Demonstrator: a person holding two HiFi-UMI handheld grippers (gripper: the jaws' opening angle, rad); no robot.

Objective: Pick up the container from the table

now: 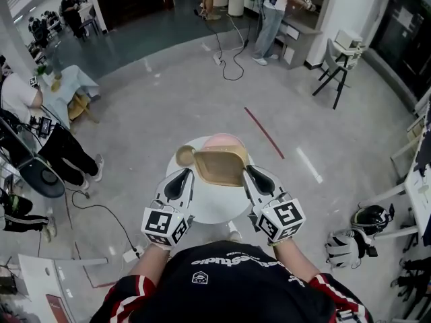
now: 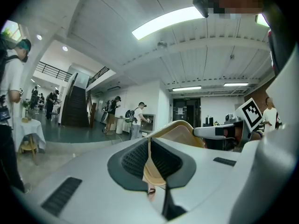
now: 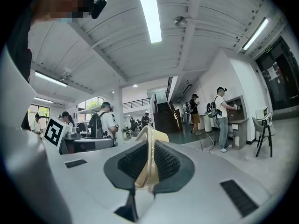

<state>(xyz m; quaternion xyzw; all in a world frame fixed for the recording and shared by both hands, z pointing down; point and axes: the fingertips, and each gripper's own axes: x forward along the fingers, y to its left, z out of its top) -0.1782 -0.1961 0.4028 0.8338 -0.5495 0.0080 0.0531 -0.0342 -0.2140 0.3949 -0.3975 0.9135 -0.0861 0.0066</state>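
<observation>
A round white table (image 1: 215, 205) bears a pink object (image 1: 225, 140).

This is a big open hall, more a recording lab than an office. It has a polished grey floor (image 1: 168, 106) with trailing cables (image 1: 229, 56), a dark staircase (image 2: 74, 106) up to a railed gallery (image 2: 51, 69), and strip lights (image 3: 149, 13) overhead. People wearing backpacks (image 3: 222, 118) stand at a wall counter (image 1: 302, 36).

The hall is bright and even, lit from long lights (image 2: 167, 21) on the ceiling that burn out to plain white. Shadows on the pale floor (image 1: 175, 106) are faint and soft. Both gripper views bow hard toward their edges and go black in the corners (a strong fisheye look), and the head view curves too. Nearest the lens, the container (image 3: 148, 171) looks a little soft, while the far room stays clear.
</observation>
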